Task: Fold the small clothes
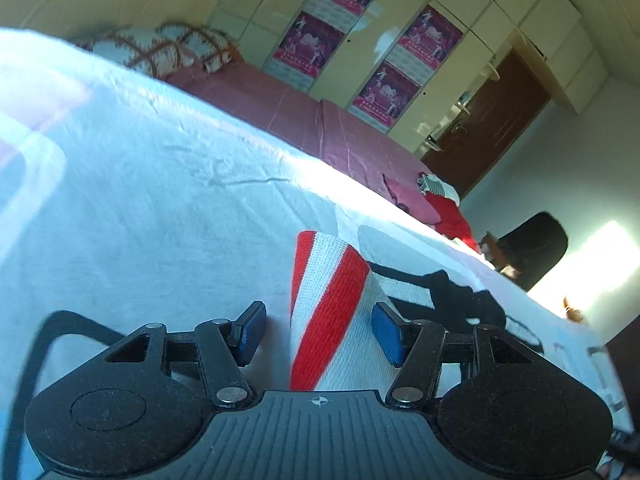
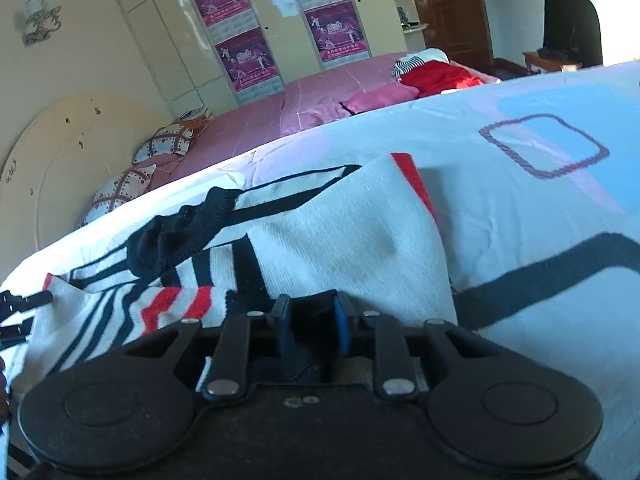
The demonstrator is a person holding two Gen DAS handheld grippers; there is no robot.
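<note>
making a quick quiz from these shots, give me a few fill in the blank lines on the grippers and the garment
1. The left gripper has its jaws ____ around a red-and-white striped part of the garment.
2. The right gripper is shut on a ____ coloured part of the garment.
3. The garment lies on a sheet printed with a purple ____ outline.
4. Beyond the sheet, the bedspread is ____.

Missing words: open; black; square; pink

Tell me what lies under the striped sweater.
The striped sweater lies on a white patterned bedsheet, which shows all around it. Whatever lies directly beneath the sweater is covered.
</note>
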